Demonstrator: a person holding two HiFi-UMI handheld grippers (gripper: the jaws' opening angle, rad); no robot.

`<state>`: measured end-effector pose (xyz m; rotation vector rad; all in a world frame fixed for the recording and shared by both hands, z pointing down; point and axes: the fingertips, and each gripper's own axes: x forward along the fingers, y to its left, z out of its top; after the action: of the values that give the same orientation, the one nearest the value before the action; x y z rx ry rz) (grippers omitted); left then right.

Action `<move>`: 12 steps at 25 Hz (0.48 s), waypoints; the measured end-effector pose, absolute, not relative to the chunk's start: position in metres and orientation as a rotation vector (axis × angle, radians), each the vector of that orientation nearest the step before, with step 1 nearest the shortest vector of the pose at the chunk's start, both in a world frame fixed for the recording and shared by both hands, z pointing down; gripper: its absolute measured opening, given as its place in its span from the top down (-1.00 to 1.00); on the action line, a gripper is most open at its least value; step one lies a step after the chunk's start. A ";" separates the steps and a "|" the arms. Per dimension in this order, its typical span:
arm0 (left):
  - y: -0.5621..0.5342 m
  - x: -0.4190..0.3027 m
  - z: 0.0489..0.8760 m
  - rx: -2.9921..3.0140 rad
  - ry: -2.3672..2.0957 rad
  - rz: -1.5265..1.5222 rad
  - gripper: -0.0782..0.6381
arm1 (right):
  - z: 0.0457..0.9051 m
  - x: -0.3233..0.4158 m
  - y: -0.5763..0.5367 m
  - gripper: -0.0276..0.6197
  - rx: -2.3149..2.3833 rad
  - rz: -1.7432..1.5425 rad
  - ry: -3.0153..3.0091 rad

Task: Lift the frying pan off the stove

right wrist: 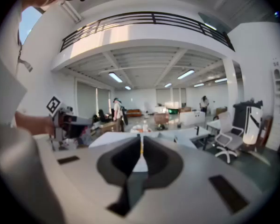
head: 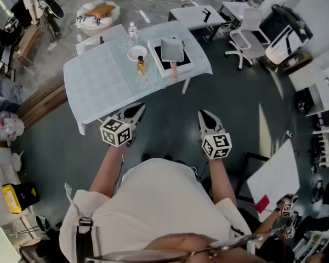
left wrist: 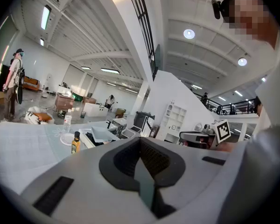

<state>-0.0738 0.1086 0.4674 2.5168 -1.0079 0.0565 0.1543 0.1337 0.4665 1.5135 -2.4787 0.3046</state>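
Untouched, the grey square frying pan (head: 172, 49) sits on the black flat stove (head: 158, 58) at twelve o'clock; left tool (head: 136, 110) and right tool (head: 206, 116) hang clenched, empty.

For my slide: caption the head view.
Left gripper and right gripper, shut, short of the table with frying pan on stove.

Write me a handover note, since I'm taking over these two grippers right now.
Left gripper: shut, empty, in the air short of the table.
Right gripper: shut, empty, also short of it.
Frying pan: sits on the stove near the table's right end, handle toward you.
Done: nothing.
Left: approach, open, grip the handle, lift the pan clear.
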 end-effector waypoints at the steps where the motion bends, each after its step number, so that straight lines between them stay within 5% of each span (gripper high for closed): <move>1: 0.109 -0.073 0.467 2.518 -1.006 0.057 0.70 | 0.465 0.154 0.134 0.80 1.514 0.305 -2.477; 12: 0.106 -0.076 0.467 2.521 -0.984 0.052 0.70 | 0.463 0.148 0.134 0.80 1.528 0.309 -2.462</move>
<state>-0.0765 0.1058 0.4669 2.5212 -0.9844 0.0521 0.1475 0.1343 0.4632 1.5280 -2.4624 0.3092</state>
